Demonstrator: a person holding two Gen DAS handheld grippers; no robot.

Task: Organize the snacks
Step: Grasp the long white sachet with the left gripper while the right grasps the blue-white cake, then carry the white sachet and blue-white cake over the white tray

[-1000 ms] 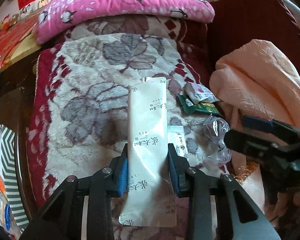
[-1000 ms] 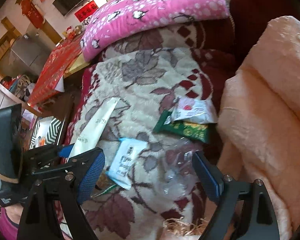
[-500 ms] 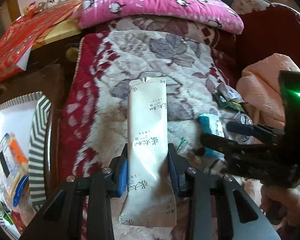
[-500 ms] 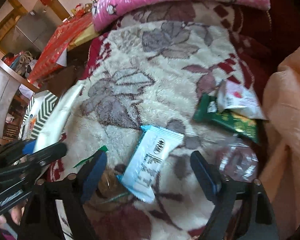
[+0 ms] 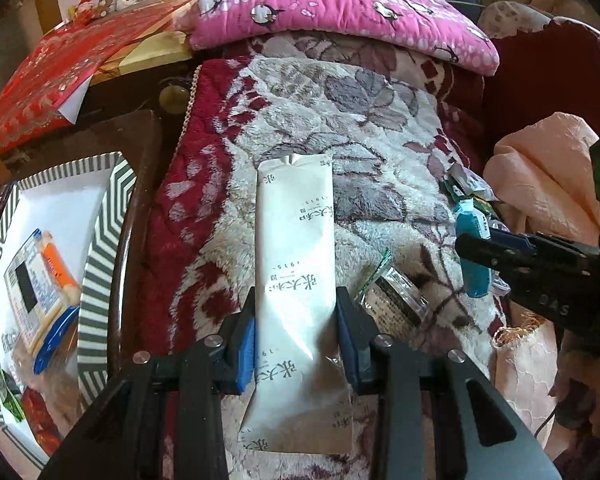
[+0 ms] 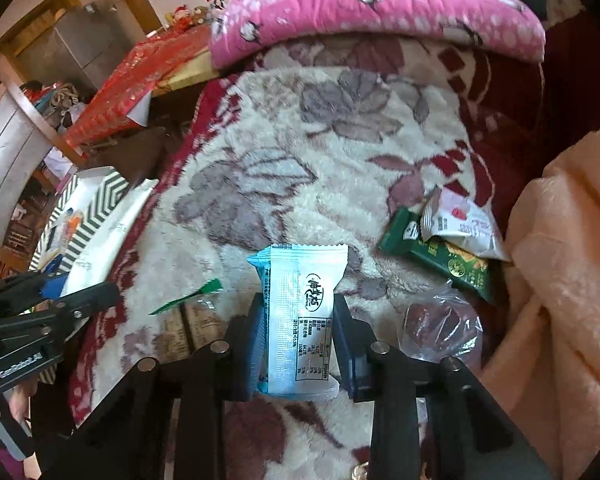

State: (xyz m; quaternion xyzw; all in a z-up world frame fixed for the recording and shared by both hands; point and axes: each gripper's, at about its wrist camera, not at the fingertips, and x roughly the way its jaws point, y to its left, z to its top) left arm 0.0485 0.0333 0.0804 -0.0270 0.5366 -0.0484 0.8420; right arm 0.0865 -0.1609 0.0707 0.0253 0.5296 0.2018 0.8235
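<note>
My left gripper is shut on a long white snack packet and holds it above the flowered blanket. My right gripper is shut on a light blue snack packet; it also shows at the right of the left wrist view. A striped tray at the left holds an orange and blue box and other snacks. On the blanket lie a clear-wrapped brown snack, a green packet, a white packet and a clear plastic wrapper.
A pink penguin pillow lies at the back. A peach blanket is bunched at the right. A red-covered table stands at the back left. The tray rests on a dark wooden surface beside the blanket.
My right gripper has closed on the light blue packet and lifted it. My left gripper has carried the white packet further left, bringing the tray more into view.
</note>
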